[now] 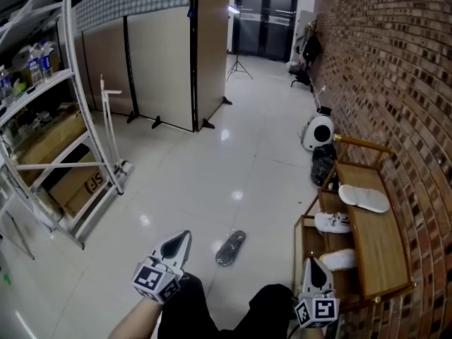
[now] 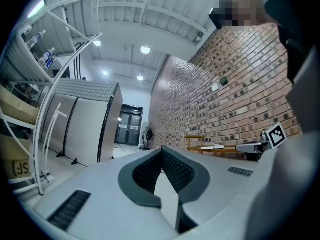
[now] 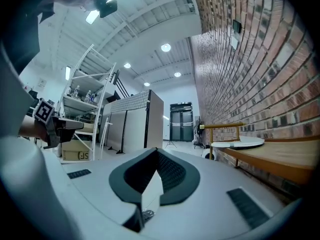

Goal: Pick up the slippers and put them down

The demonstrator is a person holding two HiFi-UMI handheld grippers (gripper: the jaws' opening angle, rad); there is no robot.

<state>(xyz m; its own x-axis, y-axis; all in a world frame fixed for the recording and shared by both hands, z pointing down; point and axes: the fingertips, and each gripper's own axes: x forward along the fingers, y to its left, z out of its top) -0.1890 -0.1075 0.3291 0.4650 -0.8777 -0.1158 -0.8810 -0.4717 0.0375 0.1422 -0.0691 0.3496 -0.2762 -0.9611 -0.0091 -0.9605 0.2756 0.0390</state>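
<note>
A white slipper (image 1: 364, 198) lies on top of the wooden shoe rack (image 1: 381, 249) by the brick wall, and it also shows as the slipper (image 3: 240, 143) in the right gripper view. Two more white slippers (image 1: 333, 222) (image 1: 337, 258) sit on the rack's lower shelf. A dark slipper (image 1: 231, 248) lies on the floor between the grippers. My left gripper (image 1: 185, 235) (image 2: 161, 151) is shut and empty, left of the dark slipper. At the rack's near end my right gripper (image 1: 313, 261) (image 3: 156, 151) is also shut, with nothing in it.
White metal shelving (image 1: 67, 111) with boxes and bottles stands at the left. Beige partition panels (image 1: 162, 62) stand behind it. A white round device (image 1: 319, 131) and a black bag (image 1: 323, 164) sit on the floor beyond the rack. The brick wall (image 1: 395, 69) runs along the right.
</note>
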